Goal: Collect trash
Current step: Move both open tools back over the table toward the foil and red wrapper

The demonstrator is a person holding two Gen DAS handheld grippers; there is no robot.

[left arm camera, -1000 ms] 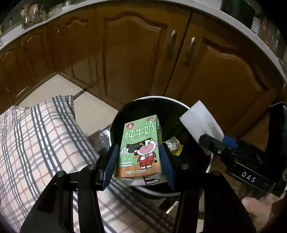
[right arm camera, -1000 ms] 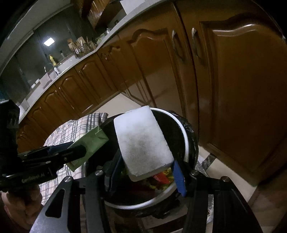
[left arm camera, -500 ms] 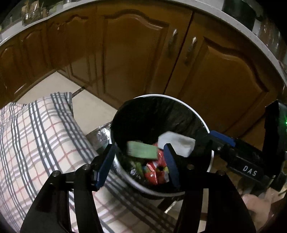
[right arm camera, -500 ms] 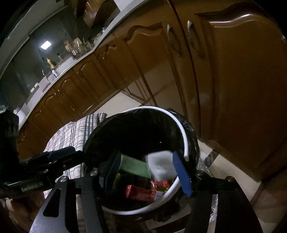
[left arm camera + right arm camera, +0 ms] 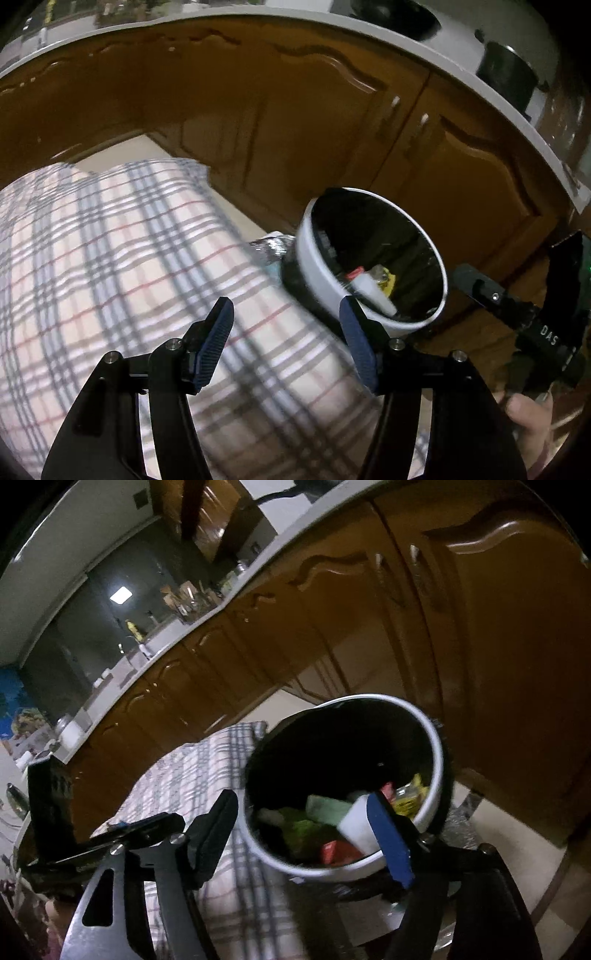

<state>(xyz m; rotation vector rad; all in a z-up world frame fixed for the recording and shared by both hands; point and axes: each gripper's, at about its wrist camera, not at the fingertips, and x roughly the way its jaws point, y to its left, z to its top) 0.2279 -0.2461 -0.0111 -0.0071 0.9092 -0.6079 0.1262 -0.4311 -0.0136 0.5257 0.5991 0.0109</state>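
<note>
Now both grippers, left gripper [image 5: 286,341] and right gripper [image 5: 306,829], gape wide and empty; trash bin [image 5: 437,753] holds green carton [image 5: 327,806], probably a white sponge [image 5: 356,825].

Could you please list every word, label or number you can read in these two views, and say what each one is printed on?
"DAS": white letters on the black body of the right tongs, seen in the left wrist view.

Yellow wrapper inside the white-rimmed, black-lined round trash bin: it carries print, too blurred to read.

Green carton and red packet in the bin: no legible text.

Black body of the left tongs in the right wrist view: no lettering readable.
</note>
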